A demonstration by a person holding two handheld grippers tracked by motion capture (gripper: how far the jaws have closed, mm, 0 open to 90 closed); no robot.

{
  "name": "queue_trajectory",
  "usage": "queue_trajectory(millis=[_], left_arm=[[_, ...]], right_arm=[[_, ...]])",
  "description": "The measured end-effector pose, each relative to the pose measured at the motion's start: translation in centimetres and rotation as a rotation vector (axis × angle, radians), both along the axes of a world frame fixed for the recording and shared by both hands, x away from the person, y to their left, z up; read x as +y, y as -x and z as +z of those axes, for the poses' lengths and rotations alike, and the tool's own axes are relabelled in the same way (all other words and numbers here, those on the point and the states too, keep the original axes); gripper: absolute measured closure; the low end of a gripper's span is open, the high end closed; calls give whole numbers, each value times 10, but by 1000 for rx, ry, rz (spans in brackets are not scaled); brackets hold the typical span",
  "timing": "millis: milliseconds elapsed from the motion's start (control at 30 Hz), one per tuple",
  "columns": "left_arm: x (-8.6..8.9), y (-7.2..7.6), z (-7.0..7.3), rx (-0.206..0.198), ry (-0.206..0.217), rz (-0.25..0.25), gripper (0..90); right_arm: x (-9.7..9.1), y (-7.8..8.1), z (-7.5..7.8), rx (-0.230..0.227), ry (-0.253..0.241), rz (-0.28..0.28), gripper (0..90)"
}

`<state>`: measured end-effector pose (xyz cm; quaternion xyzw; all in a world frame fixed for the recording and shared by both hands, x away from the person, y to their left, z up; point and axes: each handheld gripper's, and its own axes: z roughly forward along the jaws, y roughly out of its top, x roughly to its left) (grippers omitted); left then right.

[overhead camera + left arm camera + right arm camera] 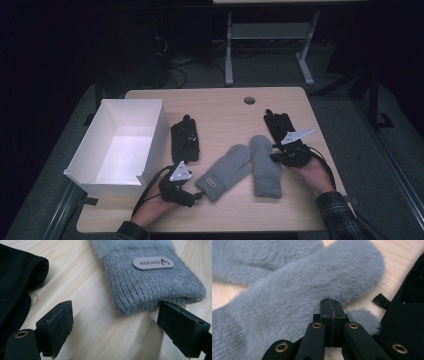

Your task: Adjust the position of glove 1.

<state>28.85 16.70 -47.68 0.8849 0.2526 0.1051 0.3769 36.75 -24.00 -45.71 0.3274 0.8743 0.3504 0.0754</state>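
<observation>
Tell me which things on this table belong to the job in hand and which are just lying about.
In the job:
left grey mitten
right grey mitten
left tool, open at the left mitten's cuff
right tool, shut beside the right mitten

Lying about:
white box
left black glove
right black glove

Dim room; grey carpet floor (280,70); white desk frame (270,35) behind.

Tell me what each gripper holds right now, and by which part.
Nothing is held. The left gripper stands open just short of the grey mitten's cuff. The right gripper is shut on nothing, beside the other grey mitten.
</observation>
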Motion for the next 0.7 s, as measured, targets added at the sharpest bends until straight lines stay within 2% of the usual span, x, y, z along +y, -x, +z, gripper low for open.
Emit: queue_trajectory(millis=[233, 267, 700], left_arm=[[0, 0, 0, 0, -1, 0, 128], [0, 0, 0, 0, -1, 0, 128], [0, 0, 0, -1, -1, -1, 128]], right_arm=[[-4, 14, 1, 28, -22, 26, 900], [-4, 22, 2, 32, -22, 38, 900], [8, 65, 6, 55, -43, 128, 900]])
